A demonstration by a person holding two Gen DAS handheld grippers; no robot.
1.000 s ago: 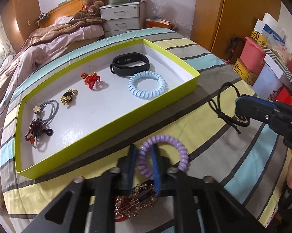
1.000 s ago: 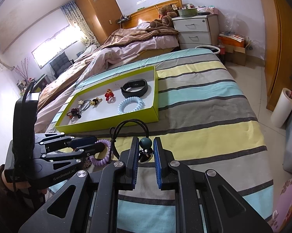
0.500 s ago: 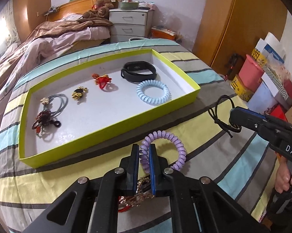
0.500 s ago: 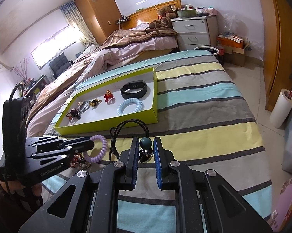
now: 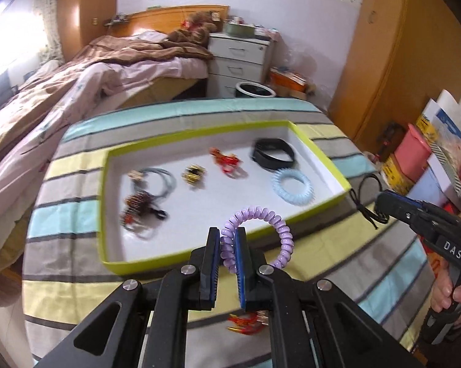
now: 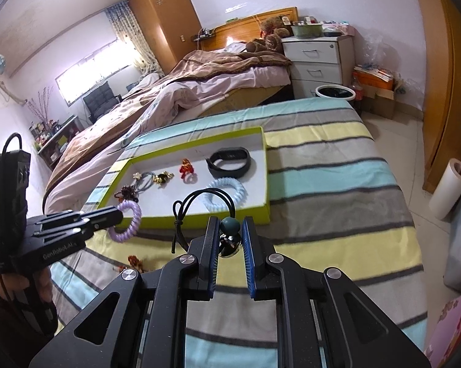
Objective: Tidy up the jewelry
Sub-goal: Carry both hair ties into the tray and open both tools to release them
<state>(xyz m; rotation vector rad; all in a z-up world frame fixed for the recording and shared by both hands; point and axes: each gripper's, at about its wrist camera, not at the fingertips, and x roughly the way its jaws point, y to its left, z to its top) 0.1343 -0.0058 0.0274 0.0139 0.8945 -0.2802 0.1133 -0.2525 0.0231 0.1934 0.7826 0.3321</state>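
Two pieces are carried at once, both near the lime-green shallow cardboard tray [image 5: 319,156] on the striped bed. The left gripper [image 5: 227,236] jaws, nearly closed, clench only one edge of the lilac plastic spiral hair tie [image 5: 279,230], which could spring free. The right gripper [image 6: 229,230] jaws, partly open, grasp the black cord necklace's teal bead [image 6: 229,224]; its dangling loop may snag the tray rim.
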